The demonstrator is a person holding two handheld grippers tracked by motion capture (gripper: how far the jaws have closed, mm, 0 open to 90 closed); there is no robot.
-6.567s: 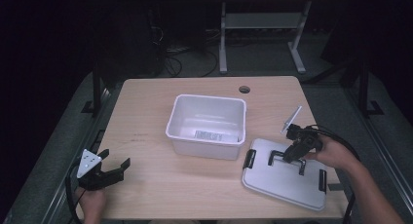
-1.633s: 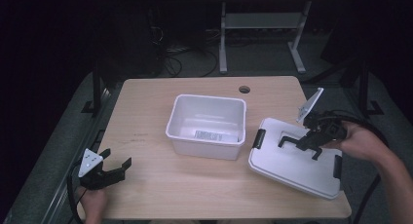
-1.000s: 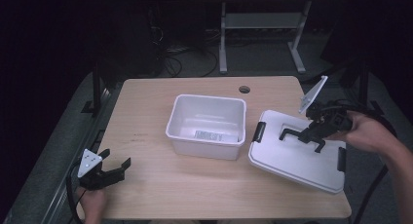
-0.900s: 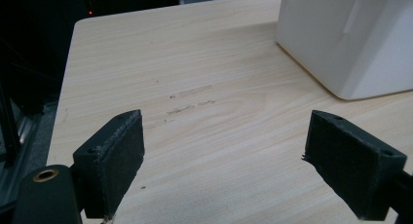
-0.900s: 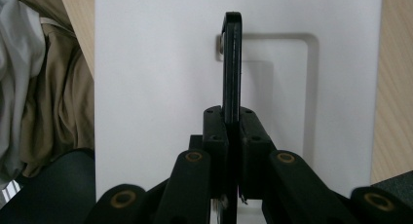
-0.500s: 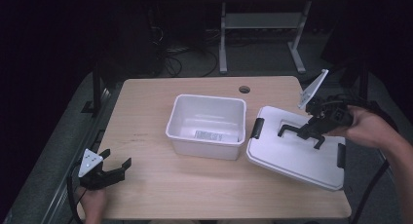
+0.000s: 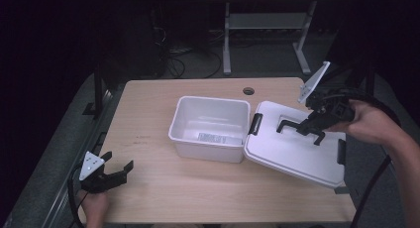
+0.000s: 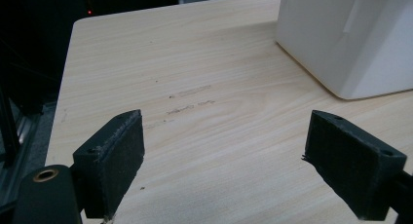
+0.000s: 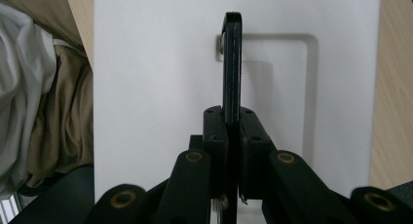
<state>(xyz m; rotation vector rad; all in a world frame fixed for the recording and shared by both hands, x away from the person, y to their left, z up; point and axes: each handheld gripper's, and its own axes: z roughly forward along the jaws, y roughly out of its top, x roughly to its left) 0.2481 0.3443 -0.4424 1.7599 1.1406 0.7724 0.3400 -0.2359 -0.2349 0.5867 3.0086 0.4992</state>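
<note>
Right gripper (image 7: 309,126) jaws clamped on thin black handle (image 9: 232,63) of white lid (image 7: 297,148), lid tilted, near edge touching bin (image 7: 210,126). Risk: handle pivots, lid swings, knocks bin. Left gripper (image 7: 106,171) jaws wide, empty, resting at table (image 7: 198,198) corner.

bin (image 7: 210,124) white | lid (image 7: 297,148) white (black handle (image 7: 297,126)) | table (image 7: 198,188) pale wood-grain

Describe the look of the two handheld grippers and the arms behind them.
Both grippers are black. The left gripper has two blocky rectangular pads, roughened at their edges, brass-coloured rivets in the linkage, and a grey three-cornered plate on top. The right gripper carries a similar plate and trails a thick black cable. The forearms are bare, with no sleeves in sight.
</note>
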